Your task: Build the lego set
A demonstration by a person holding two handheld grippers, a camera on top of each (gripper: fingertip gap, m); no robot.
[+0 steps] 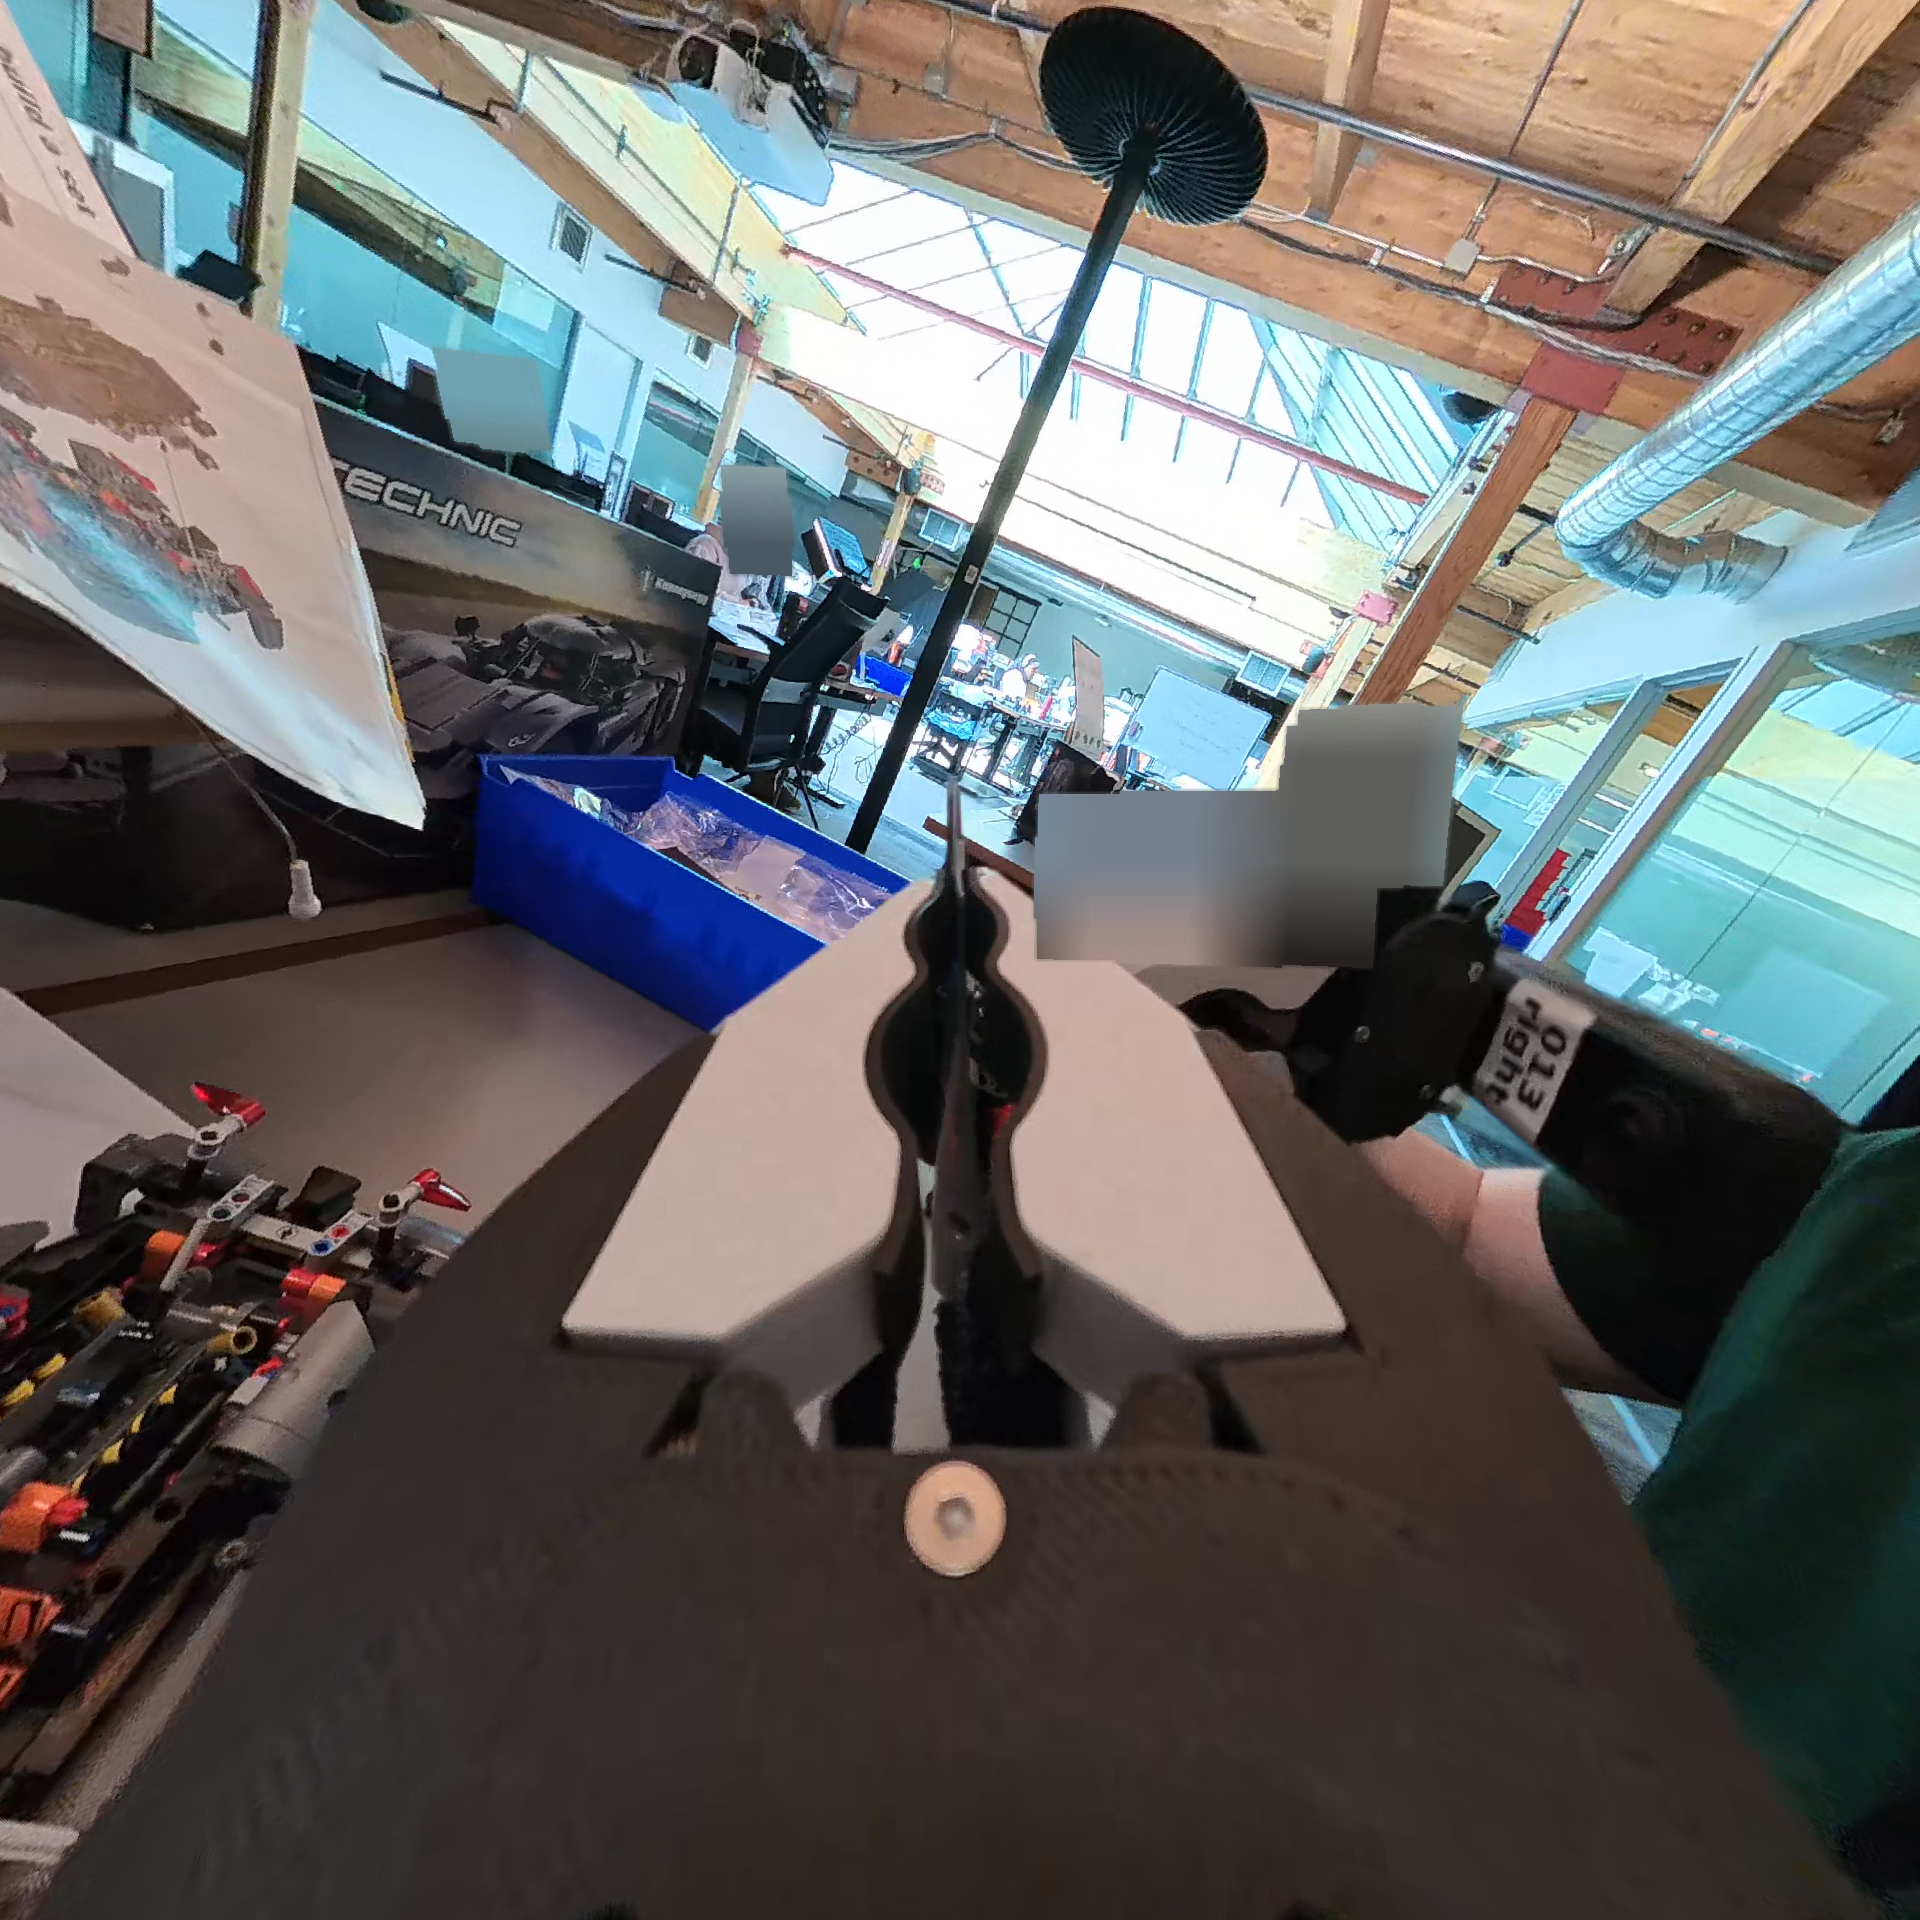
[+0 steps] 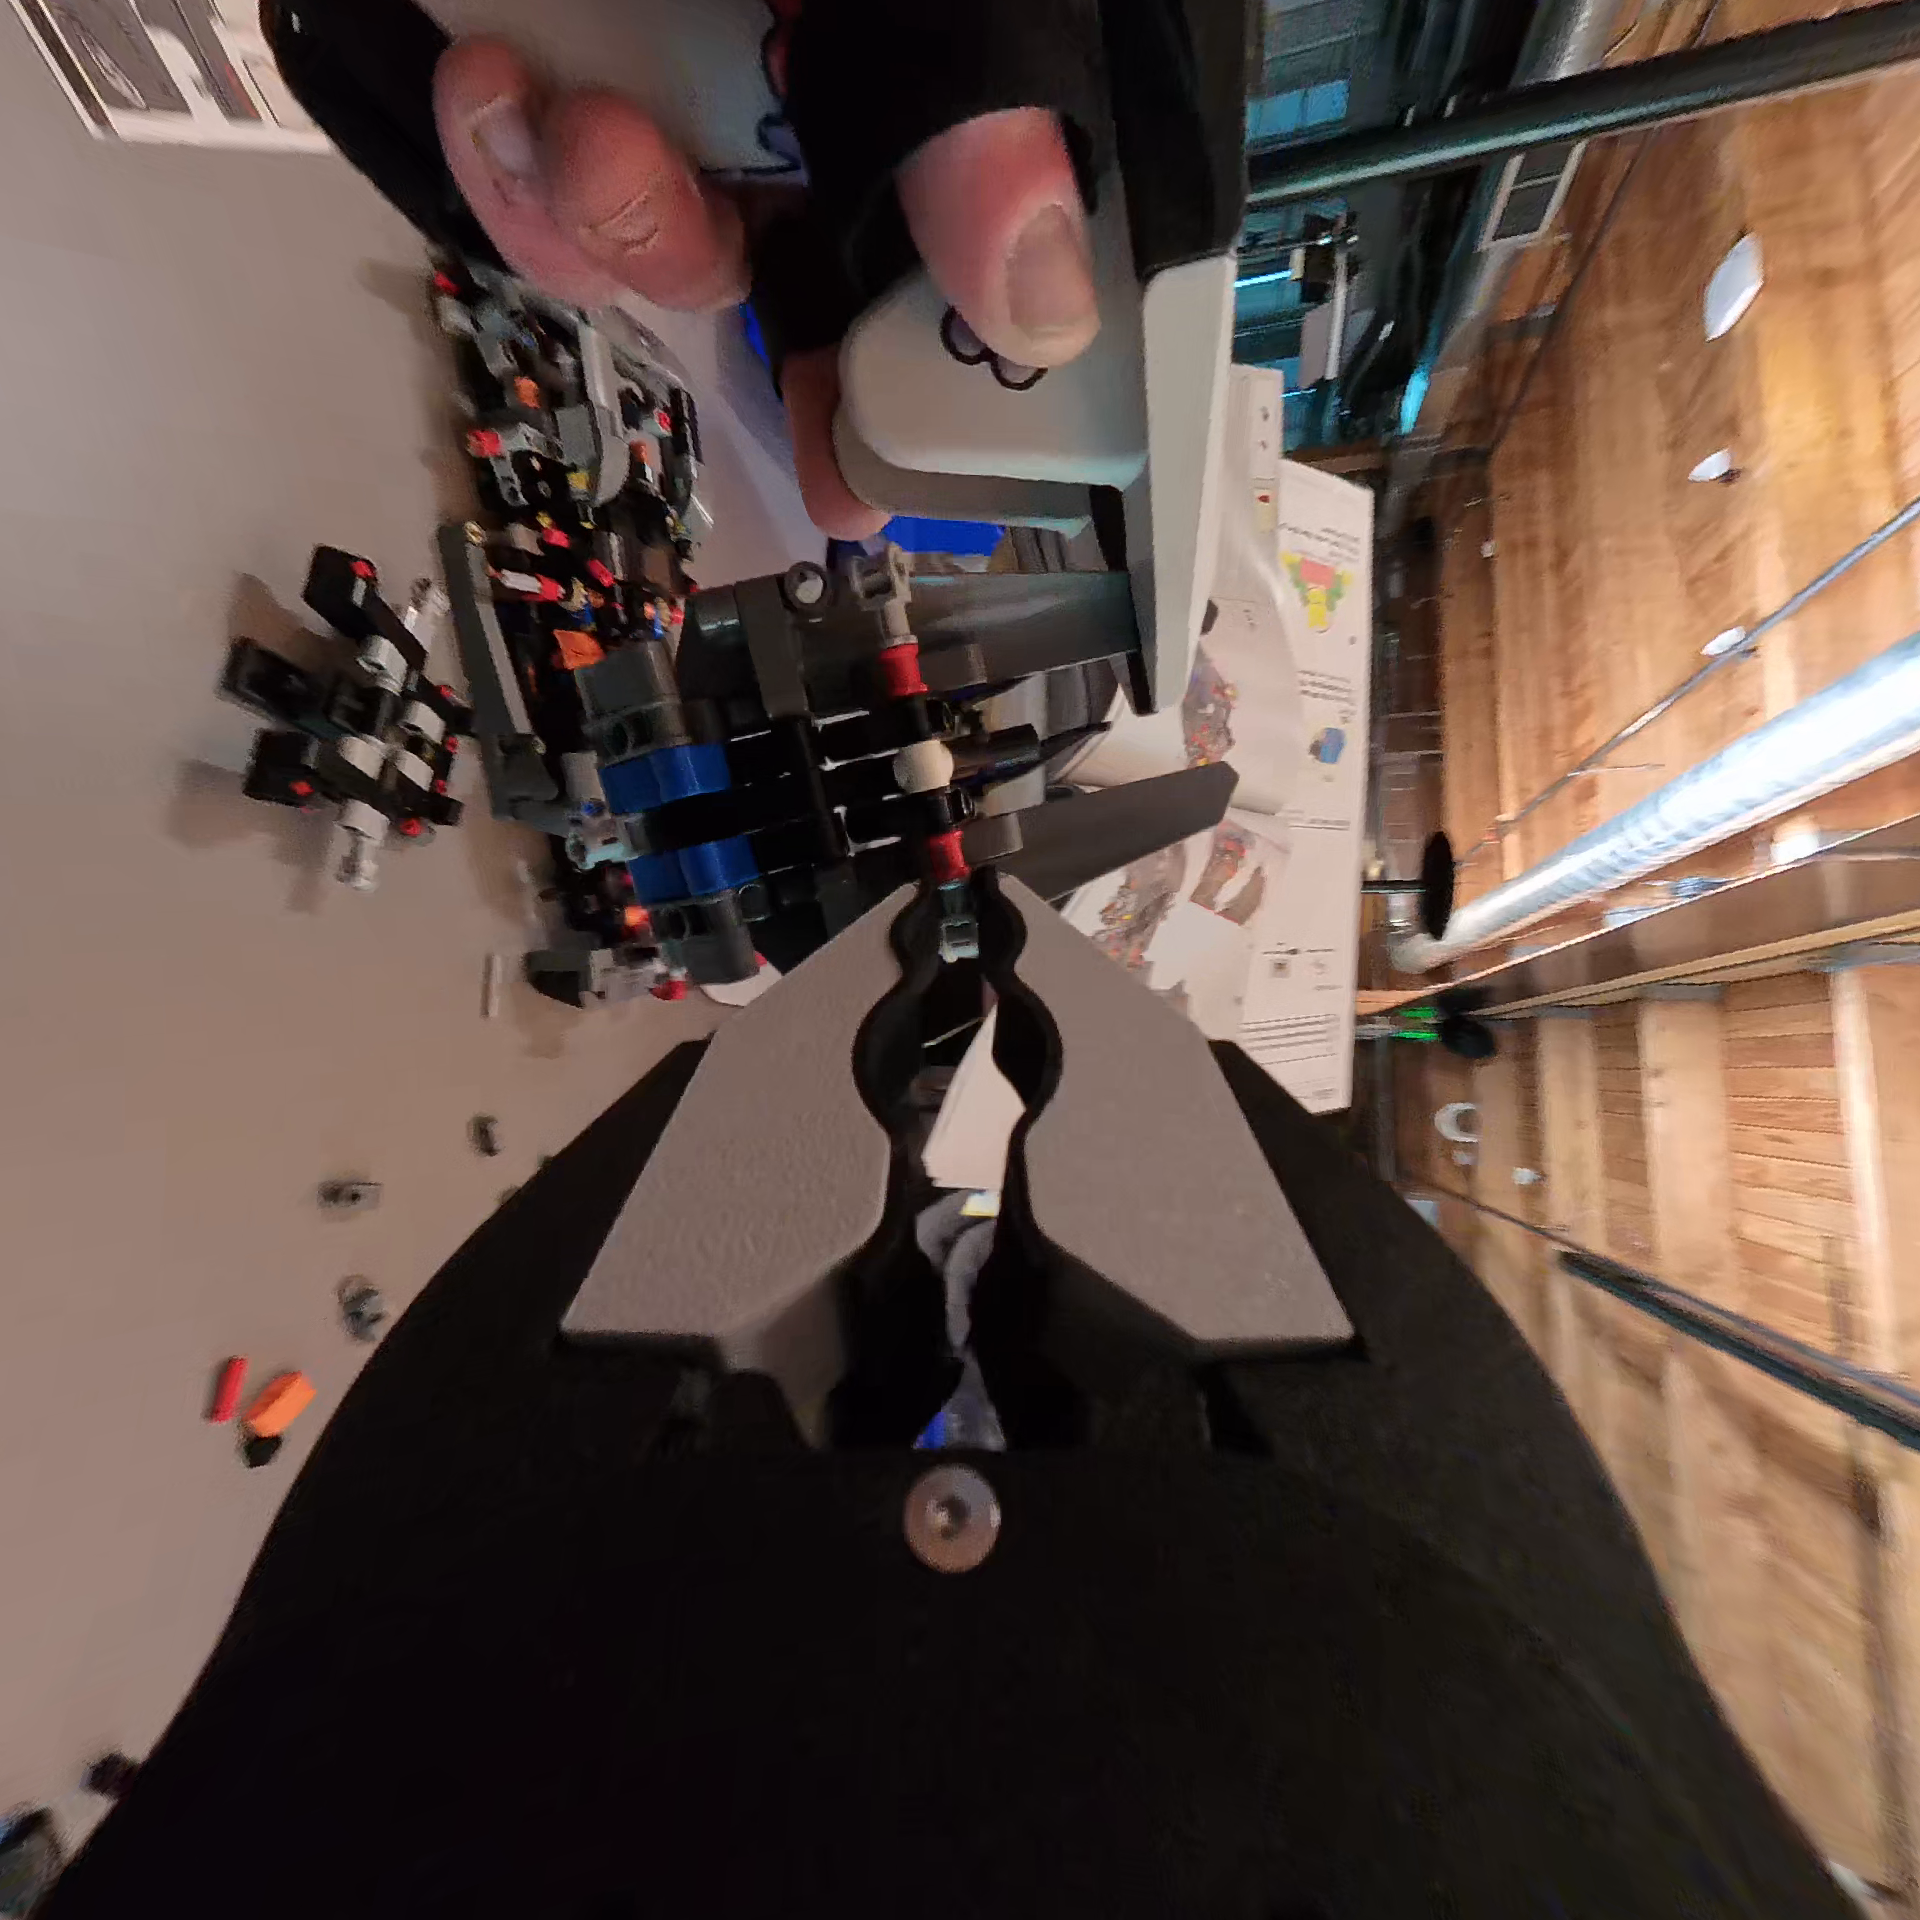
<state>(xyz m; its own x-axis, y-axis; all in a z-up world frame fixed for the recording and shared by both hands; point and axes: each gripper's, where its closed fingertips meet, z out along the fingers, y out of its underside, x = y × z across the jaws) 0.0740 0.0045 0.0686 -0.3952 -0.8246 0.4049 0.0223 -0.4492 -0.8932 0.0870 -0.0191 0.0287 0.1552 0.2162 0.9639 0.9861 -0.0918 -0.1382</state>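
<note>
- Left wrist view: rides on the left gripper (image 1: 961, 894), low over the desk (image 1: 416, 1029), facing up and outward toward the ceiling beams and the blue bin (image 1: 644, 894).
- Right wrist view: rolled sideways, close on the lego assembly (image 2: 748, 769) from the right gripper (image 2: 956, 914).
- Shared: the desk, the lego build (image 1: 156, 1320), the instruction sheets (image 1: 177, 520).

Left gripper (image 1: 961, 883): matt, finely ribbed dark plastic body; smooth matt grey finger plates; bright metal screw (image 1: 954, 1519). Right gripper (image 2: 966, 904): matt black grainy plastic, lightly textured grey plates. Lego model (image 2: 582, 582): glossy hard plastic. Bin (image 1: 623, 894): smooth blue plastic holding clear crinkled film bags. Instruction sheet (image 1: 156, 468): matt paper. Ceiling beams (image 1: 1455, 94): bare wood. Duct (image 1: 1745, 384): ribbed shiny metal.
</note>
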